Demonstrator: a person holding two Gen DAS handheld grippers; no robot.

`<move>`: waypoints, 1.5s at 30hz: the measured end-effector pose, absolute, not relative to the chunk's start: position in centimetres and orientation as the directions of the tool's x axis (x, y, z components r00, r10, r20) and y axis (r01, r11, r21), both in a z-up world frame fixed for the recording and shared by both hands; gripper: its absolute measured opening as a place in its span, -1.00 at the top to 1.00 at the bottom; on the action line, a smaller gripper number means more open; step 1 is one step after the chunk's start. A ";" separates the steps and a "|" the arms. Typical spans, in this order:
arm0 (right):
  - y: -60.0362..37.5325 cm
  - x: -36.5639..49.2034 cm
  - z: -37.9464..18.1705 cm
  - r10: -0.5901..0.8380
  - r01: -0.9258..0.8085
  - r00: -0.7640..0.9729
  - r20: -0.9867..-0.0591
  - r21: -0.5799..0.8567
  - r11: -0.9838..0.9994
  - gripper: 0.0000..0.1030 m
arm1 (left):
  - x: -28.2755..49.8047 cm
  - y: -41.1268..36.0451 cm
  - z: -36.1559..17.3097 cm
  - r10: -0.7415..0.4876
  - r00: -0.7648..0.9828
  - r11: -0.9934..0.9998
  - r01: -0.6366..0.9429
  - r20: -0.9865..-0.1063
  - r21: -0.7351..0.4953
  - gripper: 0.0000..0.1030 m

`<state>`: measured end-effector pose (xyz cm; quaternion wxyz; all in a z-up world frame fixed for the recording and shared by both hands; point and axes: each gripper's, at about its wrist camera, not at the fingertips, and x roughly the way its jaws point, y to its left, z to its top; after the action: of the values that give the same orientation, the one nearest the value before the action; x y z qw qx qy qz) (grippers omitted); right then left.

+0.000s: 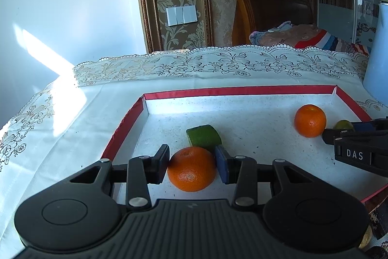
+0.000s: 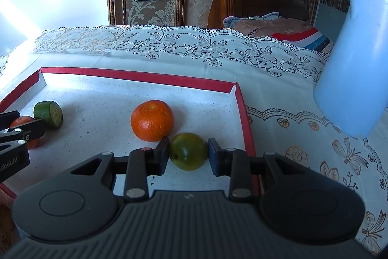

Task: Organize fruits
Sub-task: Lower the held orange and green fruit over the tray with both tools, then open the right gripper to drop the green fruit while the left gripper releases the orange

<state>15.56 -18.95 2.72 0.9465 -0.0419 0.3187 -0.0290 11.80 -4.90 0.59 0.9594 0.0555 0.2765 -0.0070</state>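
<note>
Four fruits lie in the red-rimmed tray [image 1: 126, 118]. Left gripper [image 1: 192, 165] clamped on an orange [image 1: 191, 169] near the tray's left wall; right gripper [image 2: 188, 154] clamped on a green fruit [image 2: 188, 152] by its right wall. Judged step: grasp made, lift and sort next. Second orange [image 2: 152, 120] touches the green fruit; cut lime [image 1: 203, 135] crowds the held orange. Blue jug [image 2: 359, 64] stands right of the tray.

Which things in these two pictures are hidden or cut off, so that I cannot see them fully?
- Left wrist view: the green fruit is mostly hidden behind the right hand-held gripper.
- Right wrist view: an orange is largely covered by the left hand-held gripper.
- Both views: the tray's near rim lies behind the gripper bodies.
- Left wrist view: the pale blue jug is cut by the right edge.
</note>
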 end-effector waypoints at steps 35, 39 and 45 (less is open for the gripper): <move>-18.9 14.4 3.3 -0.078 0.025 0.811 -0.579 -0.099 0.995 -0.67 | 10.6 -3.9 1.2 0.011 0.872 0.998 0.019 -0.490 0.058 -0.43; -19.1 13.9 3.5 -0.062 0.022 0.815 -0.576 -0.077 0.997 -0.69 | 9.8 -4.0 1.4 0.012 0.886 0.997 0.023 -0.464 0.071 -0.43; -19.2 13.0 3.9 -0.045 0.016 0.825 -0.564 -0.057 0.998 -0.71 | 8.6 -4.2 1.6 0.019 0.902 0.995 0.026 -0.431 0.097 -0.44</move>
<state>13.03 -19.25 3.87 0.9548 -0.0250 0.2957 -0.0160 8.64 -4.22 1.62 0.9739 0.0505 0.2211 -0.0020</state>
